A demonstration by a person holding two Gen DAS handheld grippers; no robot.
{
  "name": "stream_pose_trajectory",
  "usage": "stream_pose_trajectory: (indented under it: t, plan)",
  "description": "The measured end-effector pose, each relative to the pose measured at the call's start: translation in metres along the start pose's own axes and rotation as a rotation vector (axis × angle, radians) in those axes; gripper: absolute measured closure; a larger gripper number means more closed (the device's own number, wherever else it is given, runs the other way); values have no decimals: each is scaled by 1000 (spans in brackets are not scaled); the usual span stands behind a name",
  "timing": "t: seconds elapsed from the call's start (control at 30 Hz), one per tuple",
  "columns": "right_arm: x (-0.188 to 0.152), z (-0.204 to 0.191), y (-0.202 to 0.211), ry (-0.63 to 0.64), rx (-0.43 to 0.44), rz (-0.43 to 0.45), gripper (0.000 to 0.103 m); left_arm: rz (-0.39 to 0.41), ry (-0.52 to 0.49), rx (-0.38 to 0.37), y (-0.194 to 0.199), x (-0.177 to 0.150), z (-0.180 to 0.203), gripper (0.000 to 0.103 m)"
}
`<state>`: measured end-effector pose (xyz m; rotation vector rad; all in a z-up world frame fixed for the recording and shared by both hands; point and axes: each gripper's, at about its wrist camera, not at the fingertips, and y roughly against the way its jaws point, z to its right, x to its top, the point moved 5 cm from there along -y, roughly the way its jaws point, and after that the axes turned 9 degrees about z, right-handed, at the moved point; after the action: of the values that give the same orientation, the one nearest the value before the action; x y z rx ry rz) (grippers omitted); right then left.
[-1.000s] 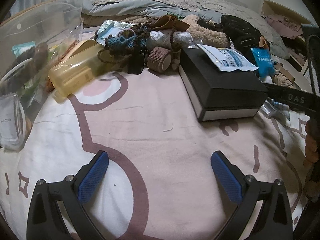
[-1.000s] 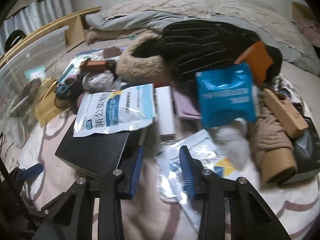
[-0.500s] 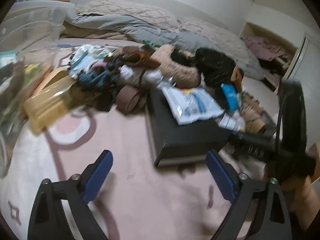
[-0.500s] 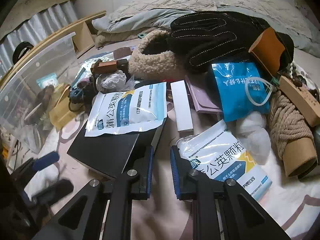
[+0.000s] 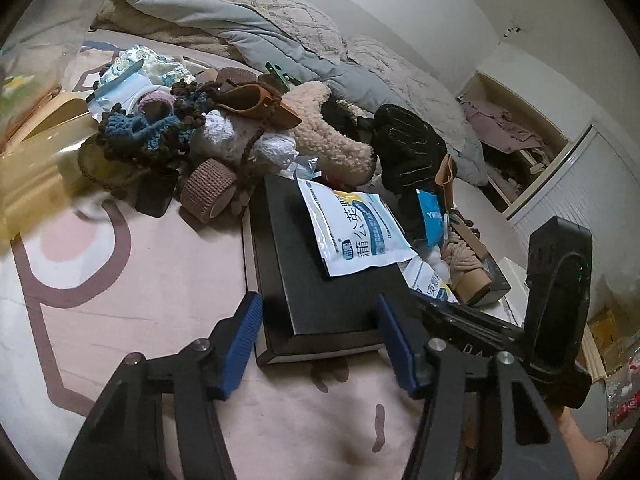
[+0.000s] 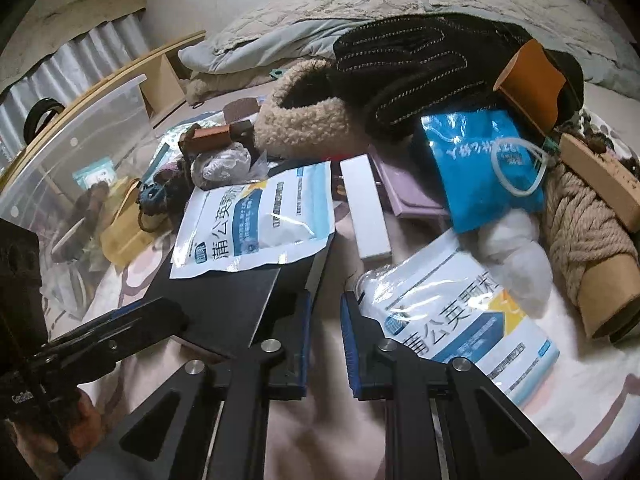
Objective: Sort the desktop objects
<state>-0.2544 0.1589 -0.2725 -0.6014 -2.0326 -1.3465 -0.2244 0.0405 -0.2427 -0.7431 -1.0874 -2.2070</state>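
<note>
A flat black box (image 5: 320, 280) lies on the pink patterned sheet with a white-and-blue pouch (image 5: 352, 228) on its lid. My left gripper (image 5: 320, 320) straddles the box's near end. Its jaws are closing, and the blue pads (image 5: 240, 340) rest against the box's two sides. From the right wrist view, the same box (image 6: 224, 296) is at left, with a left finger (image 6: 152, 320) at its corner. My right gripper (image 6: 324, 336) hovers over bare sheet between the box and a second pouch (image 6: 460, 312). Its jaws are closing to a narrow gap with nothing between them.
A clutter pile rings the box: a brown bandage roll (image 5: 208, 188), a fleece slipper (image 5: 328, 132), a black glove (image 5: 408, 148), a blue packet (image 6: 480, 168), a slim white box (image 6: 364, 208) and a rope spool (image 6: 588, 240). A clear plastic bin (image 6: 80, 148) stands at left.
My left gripper swung right from the bare sheet to the black box, and its jaws narrowed from wide to the box's width. The right jaws drew closer together while staying in place.
</note>
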Motion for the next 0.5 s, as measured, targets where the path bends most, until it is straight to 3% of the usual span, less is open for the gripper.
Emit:
stream_pose_trajectory:
  t: [0.1, 0.43, 0.5]
  plan:
    - [-5, -8, 0, 21, 28, -23, 96, 7, 2, 5, 4, 0, -1, 45]
    - [-20, -22, 14, 34, 70, -61, 96, 13, -39, 60, 25, -10, 2, 44]
    - [-24, -25, 19, 27, 92, -77, 96, 9, -59, 70, 31, -15, 4, 40]
